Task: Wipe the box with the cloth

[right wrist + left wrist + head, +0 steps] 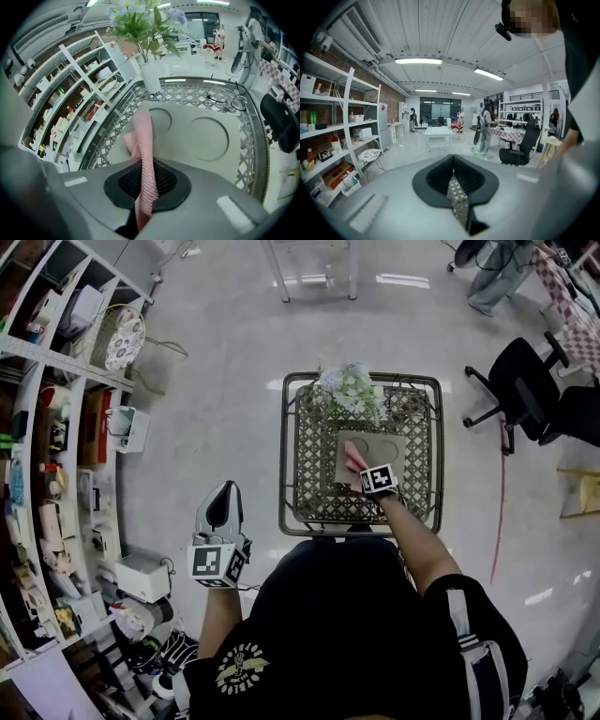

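A flat beige cardboard box (pixel 386 446) with two round cut marks lies on a metal lattice table (pixel 285 457). My right gripper (pixel 360 472) hovers at the box's left part, shut on a pink cloth (pixel 354 460). In the right gripper view the cloth (pixel 143 140) runs out from between the shut jaws (pixel 144 182) and drapes onto the box (pixel 206 138). My left gripper (pixel 223 495) is held off the table's left front corner, over the floor, well away from the box. Its jaws (pixel 457 188) are shut and hold nothing.
A white vase of flowers (pixel 349 388) stands at the table's far edge, just behind the box (pixel 151 75). Full shelves (pixel 56 427) line the left side. A black office chair (pixel 527 388) is at the right, and a white table (pixel 314 268) stands farther off.
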Available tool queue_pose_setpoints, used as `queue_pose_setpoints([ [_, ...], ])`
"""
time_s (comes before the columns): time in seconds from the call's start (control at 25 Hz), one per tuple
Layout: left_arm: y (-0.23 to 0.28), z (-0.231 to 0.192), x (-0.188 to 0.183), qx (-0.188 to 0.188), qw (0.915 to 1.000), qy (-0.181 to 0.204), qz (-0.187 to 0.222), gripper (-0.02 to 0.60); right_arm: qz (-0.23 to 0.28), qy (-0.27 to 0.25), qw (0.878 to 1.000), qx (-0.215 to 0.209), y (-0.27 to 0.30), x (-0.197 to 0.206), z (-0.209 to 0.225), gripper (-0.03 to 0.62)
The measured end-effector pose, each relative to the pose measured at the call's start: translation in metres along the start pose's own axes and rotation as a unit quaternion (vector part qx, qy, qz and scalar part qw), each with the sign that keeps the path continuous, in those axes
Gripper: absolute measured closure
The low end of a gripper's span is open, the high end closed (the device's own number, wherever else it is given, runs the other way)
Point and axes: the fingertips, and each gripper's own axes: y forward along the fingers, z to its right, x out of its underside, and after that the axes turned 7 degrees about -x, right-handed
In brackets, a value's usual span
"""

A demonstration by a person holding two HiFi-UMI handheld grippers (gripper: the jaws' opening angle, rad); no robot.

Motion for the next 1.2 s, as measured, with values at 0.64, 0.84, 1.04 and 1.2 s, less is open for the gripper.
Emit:
queue_pose_setpoints([
  [0.64,0.016,0.049,-0.019,0.032,0.9994,0.008,0.011,0.581,0.013,0.048,0.998,0.048,-0.051,0.036,0.076,0.577],
  [0.84,0.018,0.062,-0.021,0.039,0.9991,0.008,0.016,0.581,0.004,0.044,0.997,0.07,-0.065,0.047,0.096,0.577],
  [1.04,0.021,0.076,-0.029,0.053,0.998,0.008,0.033,0.581,0.067,0.06,0.995,0.037,-0.088,0.045,0.094,0.577],
  [1.2,0.025,0.087,-0.041,0.073,0.996,0.01,0.051,0.581,0.132,0.069,0.989,0.003,-0.122,0.035,0.073,0.577],
])
